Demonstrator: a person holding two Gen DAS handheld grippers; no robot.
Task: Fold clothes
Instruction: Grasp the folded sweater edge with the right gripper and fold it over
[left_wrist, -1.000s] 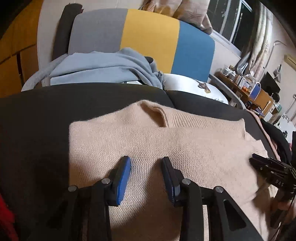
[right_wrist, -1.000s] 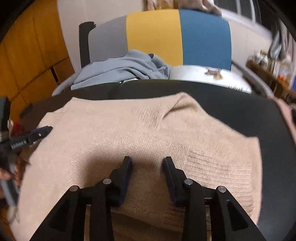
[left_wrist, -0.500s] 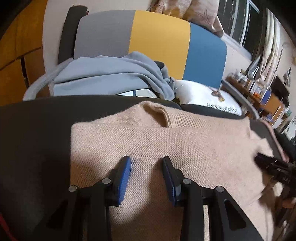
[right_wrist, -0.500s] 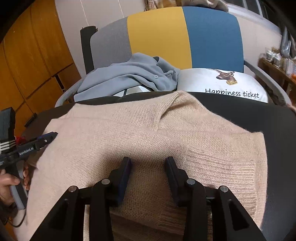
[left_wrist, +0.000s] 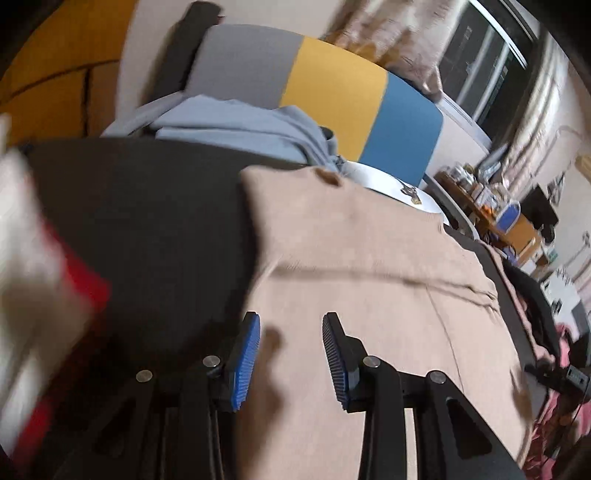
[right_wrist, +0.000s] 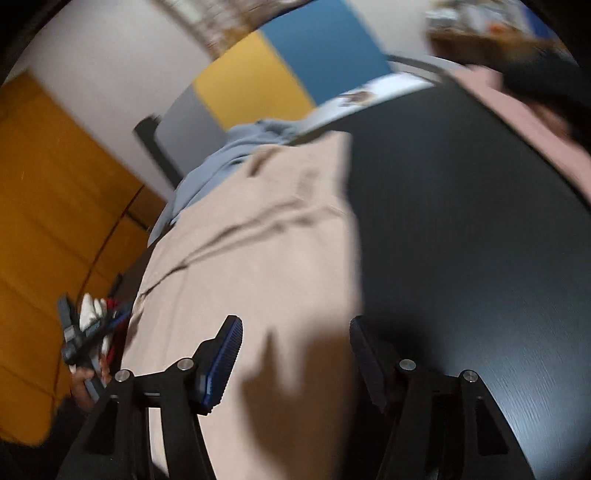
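Note:
A beige knit sweater (left_wrist: 369, 314) lies flat on the black table (left_wrist: 147, 221), with a crease running across it. My left gripper (left_wrist: 291, 321) hovers open over the sweater's left edge, blue pads apart, with nothing between them. My right gripper (right_wrist: 295, 325) hangs over the sweater's (right_wrist: 258, 258) right near edge; its jaws are opening wide, and only cloth and tabletop (right_wrist: 461, 240) show below them. Each gripper also appears small in the other view: the right gripper (left_wrist: 554, 376) at the far right, the left gripper (right_wrist: 96, 332) held by a hand at the far left. Both views are blurred.
Behind the table stands a chair with a grey, yellow and blue back (left_wrist: 332, 99), holding a grey-blue garment (left_wrist: 240, 129) and a white cushion (left_wrist: 388, 184). A pink garment (right_wrist: 517, 122) lies at the table's right end. Red and white cloth (left_wrist: 44, 277) lies at the left.
The left gripper has swung left to the sweater's left edge. The right gripper has swung right to the right edge, rolled, and its jaws have spread wider.

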